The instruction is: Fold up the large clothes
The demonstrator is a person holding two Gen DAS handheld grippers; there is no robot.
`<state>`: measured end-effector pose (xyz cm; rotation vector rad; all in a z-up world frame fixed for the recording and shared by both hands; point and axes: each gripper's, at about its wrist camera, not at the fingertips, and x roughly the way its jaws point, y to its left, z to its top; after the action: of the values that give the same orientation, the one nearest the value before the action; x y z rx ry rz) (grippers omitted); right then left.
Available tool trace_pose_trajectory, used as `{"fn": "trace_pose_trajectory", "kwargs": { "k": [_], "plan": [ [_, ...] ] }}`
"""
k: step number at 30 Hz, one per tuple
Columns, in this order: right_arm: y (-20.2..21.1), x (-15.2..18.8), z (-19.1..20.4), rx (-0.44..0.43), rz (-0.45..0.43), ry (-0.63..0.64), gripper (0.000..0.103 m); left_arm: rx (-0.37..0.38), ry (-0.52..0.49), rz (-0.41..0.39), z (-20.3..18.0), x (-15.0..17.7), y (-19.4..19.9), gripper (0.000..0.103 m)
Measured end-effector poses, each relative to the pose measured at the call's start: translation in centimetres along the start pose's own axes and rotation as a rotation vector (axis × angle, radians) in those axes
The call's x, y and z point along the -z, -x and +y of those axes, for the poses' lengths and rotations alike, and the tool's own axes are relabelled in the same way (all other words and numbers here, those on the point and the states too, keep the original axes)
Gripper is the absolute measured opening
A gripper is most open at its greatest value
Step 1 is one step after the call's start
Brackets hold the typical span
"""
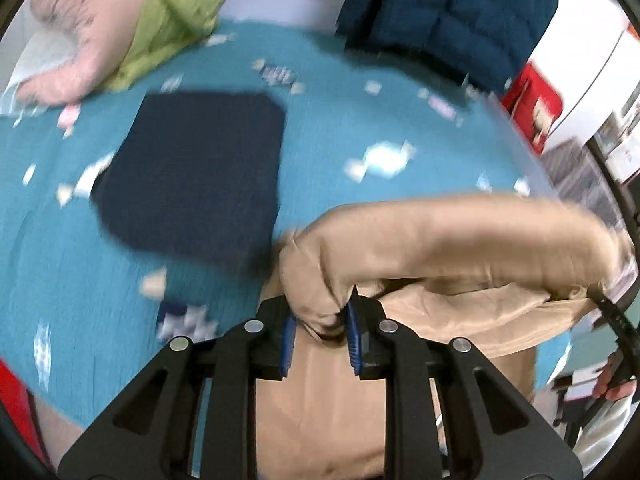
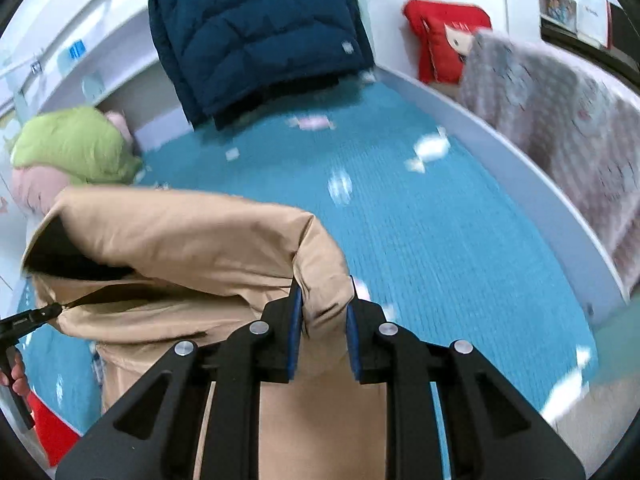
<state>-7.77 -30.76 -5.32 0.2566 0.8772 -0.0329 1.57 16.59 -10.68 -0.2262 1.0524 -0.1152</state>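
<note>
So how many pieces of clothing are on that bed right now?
5, maybe more hidden: the tan coat held up by both grippers, a folded navy garment lying flat, a blue puffer jacket at the back, and green and pink items bunched together.

Bright even light, heavy motion blur (fisheye-warped edges).

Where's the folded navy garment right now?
In the left wrist view, the navy garment lies flat on the teal bedspread, left of the beige jacket.
</note>
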Motion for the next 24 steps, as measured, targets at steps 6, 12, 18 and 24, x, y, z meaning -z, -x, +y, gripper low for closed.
{"fn": "trace_pose_trajectory", "kwargs": {
  "k": [6, 12, 18, 24],
  "plan": [
    [-3.2, 7.8, -3.3, 0.060, 0.254, -0.106, 0.023, -0.072, 0.108, 0.223, 3.2, 9.0, -4.5, 0.021],
    [-1.7, 9.5, -3.8, 0.113, 0.339, -0.125, 0.032, -0.096, 0.082, 0.258, 4.4, 10.5, -2.9, 0.023],
    [3.4, 5.8, -4.8, 0.234, 0.276, -0.072, 0.047, -0.155, -0.002, 0.166, 4.5, 7.6, 3.1, 0.055],
    [1.3, 1.9, -0.7, 0.120, 0.191, 0.028, 0.027, -0.047, -0.102, 0.072, -0.3, 3.4, 1.8, 0.030]
  ]
}}
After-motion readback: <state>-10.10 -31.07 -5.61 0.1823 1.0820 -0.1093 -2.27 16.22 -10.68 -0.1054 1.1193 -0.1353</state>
